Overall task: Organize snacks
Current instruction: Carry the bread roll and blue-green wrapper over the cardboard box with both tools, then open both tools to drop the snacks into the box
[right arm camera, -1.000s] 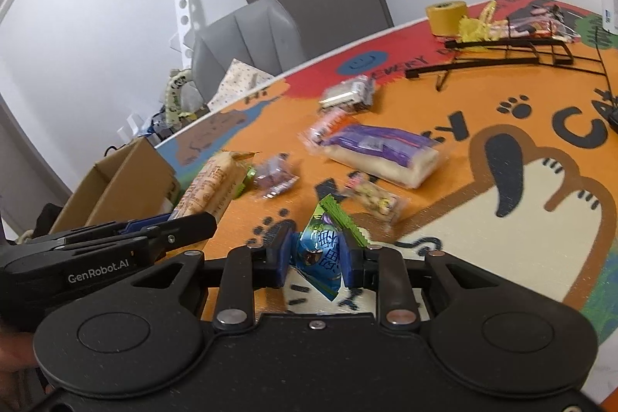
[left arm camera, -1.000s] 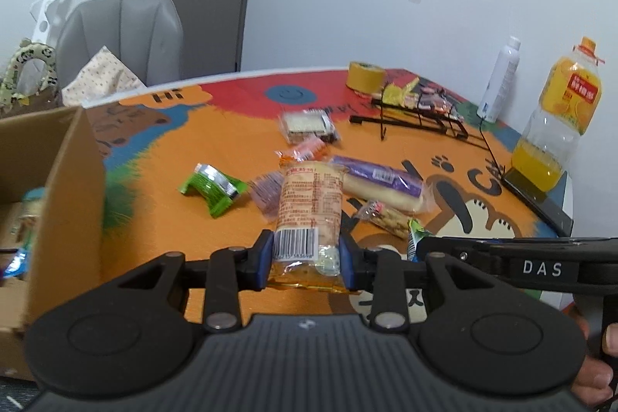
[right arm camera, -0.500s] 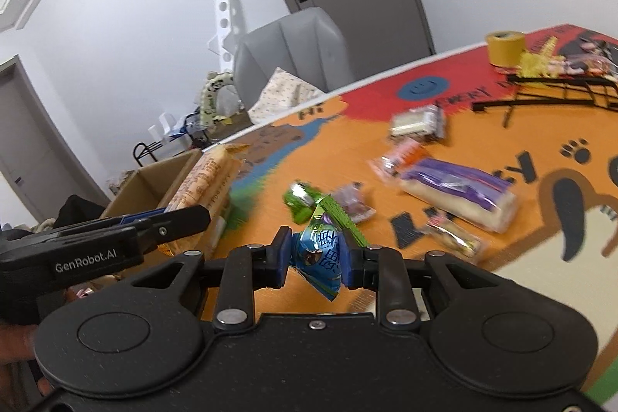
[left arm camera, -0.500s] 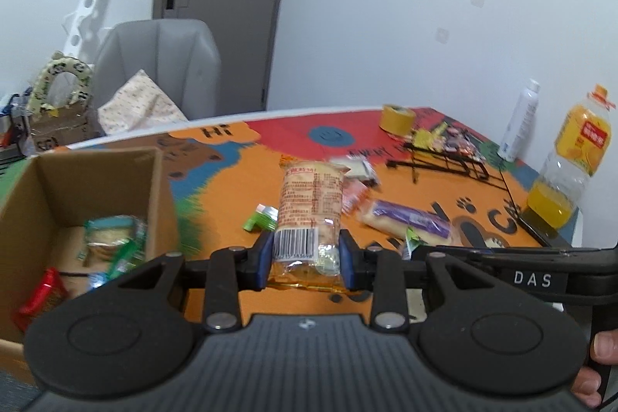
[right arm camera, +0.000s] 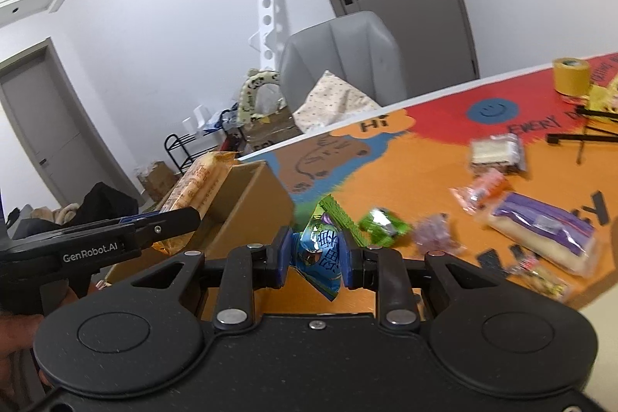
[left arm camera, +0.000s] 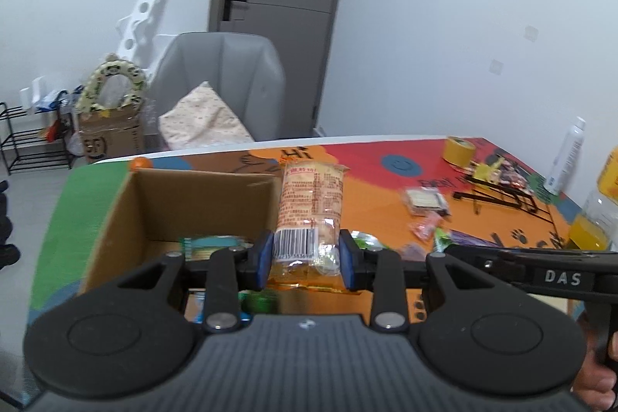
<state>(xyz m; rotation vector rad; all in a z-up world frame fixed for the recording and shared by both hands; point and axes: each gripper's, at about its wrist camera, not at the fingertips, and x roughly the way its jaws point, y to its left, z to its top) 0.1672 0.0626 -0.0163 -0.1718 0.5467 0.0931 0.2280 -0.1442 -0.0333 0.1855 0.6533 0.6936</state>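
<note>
Snacks are held in both tools and are also scattered over the colourful desk (left arm camera: 370, 203). A long orange-wrapped bread pack (left arm camera: 312, 207) is clamped at its barcode end between the blue pads of the left tool (left arm camera: 307, 259), the jaws being closed onto the wrapper. The pack is held above the right-hand wall of an open cardboard box (left arm camera: 162, 203), which stands on the left part of the desk; a teal packet (left arm camera: 210, 245) and other wrappers are seen blurred inside it. In the right wrist view the same pack (right arm camera: 195, 182) is seen projecting from the left tool (right arm camera: 170, 219) over the box (right arm camera: 247, 203).

A small blue and green foil packet (right arm camera: 320, 257) is pinched between the pads of the right tool (right arm camera: 316, 255), whose jaws are closed on it, and it is held above the desk (right arm camera: 405, 180) just beside the box. On the desk beyond it, a green foil snack (right arm camera: 382, 224), a purple-wrapped roll (right arm camera: 540, 230), a pinkish packet (right arm camera: 483, 192) and a clear-wrapped biscuit pack (right arm camera: 496, 151) are seen lying apart from one another. A roll of yellow tape (right arm camera: 571, 76) is seen standing near the far edge. A grey chair (left arm camera: 220, 80) with a patterned cushion (left arm camera: 201, 122) is seen behind the desk, and a juice bottle (left arm camera: 598, 211) is seen at its right side.
</note>
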